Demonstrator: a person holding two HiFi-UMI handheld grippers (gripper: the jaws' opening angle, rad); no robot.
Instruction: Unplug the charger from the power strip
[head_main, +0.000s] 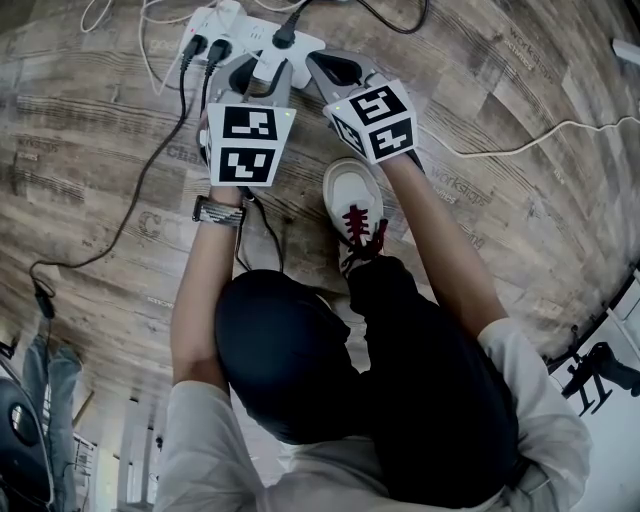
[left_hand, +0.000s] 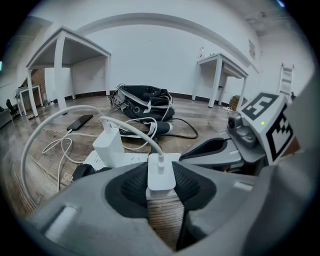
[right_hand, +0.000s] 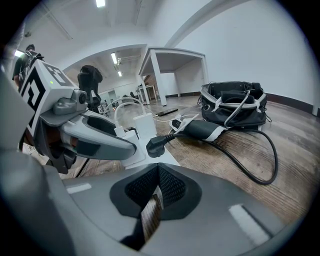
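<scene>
Item: small white cube-shaped charger (left_hand: 161, 172) with white cable, clamped between the pads of the left gripper (head_main: 265, 78), at the near end of the long white plastic power strip (left_hand: 127, 160). Whether its prongs sit in a socket cannot be told.
Left gripper: closed on the charger.
Right gripper (right_hand: 156, 180): jaws drawn together at the tips, nothing between them, just beside the left one over the strip.
Also on the strip: taller white adapter (left_hand: 108, 145), black round plug (right_hand: 156, 146).
Surface: grey-brown wooden plank floor (head_main: 480, 120).
Nearby: black fabric bag (right_hand: 234, 102); white lace-up shoe (head_main: 352, 195).
</scene>
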